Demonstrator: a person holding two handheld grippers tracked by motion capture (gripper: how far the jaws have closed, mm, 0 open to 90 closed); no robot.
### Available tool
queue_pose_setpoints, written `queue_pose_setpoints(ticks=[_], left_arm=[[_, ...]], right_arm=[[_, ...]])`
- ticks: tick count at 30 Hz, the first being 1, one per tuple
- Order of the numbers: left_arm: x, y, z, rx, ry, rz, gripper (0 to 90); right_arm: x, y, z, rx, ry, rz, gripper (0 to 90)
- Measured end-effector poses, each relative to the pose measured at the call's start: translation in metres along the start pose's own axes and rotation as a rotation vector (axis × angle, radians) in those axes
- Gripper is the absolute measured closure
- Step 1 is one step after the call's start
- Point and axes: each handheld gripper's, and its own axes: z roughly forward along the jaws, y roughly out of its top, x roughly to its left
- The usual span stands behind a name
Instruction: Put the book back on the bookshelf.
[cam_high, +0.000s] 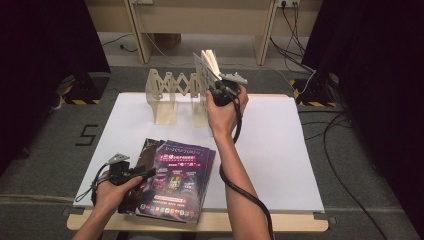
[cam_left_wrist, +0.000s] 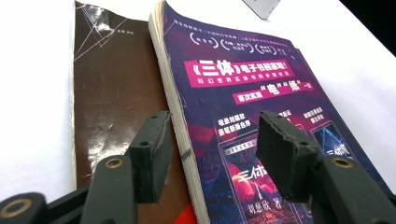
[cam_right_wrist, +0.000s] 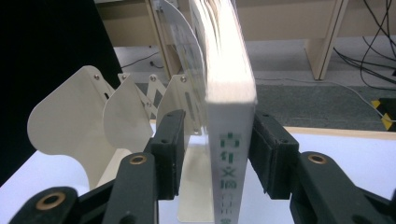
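Observation:
A white book (cam_right_wrist: 231, 140) stands upright, spine toward me, at the right end of a cream expanding book rack (cam_right_wrist: 60, 126). My right gripper (cam_right_wrist: 219, 130) is open around it: the right pad lies against the book's side, and a gap shows between the left pad and the spine. In the high view the book (cam_high: 209, 62) tilts over the rack (cam_high: 170, 87), with the right gripper (cam_high: 220, 87) just below it. My left gripper (cam_left_wrist: 212, 144) is open over the page edge of a purple book (cam_left_wrist: 252, 79). That book lies on a dark brown book (cam_left_wrist: 112, 88).
The white sheet (cam_high: 280, 150) covers the tabletop, and the stack of books (cam_high: 175, 180) lies near its front left edge. Desk legs and cables (cam_high: 300, 30) are on the floor beyond the table. Dark curtains hang on both sides.

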Motion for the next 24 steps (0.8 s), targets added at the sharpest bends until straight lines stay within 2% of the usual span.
queue_pose_setpoints(ticks=[9, 24], left_arm=[[0.001, -0.001, 0.002, 0.005, 0.003, -0.005, 44.5], [0.002, 0.002, 0.006, 0.013, 0.007, -0.012, 46.1]], right_arm=[[-0.002, -0.006, -0.011, -0.002, 0.011, -0.012, 57.1], [-0.012, -0.021, -0.025, 0.015, 0.046, 0.013, 56.8]])
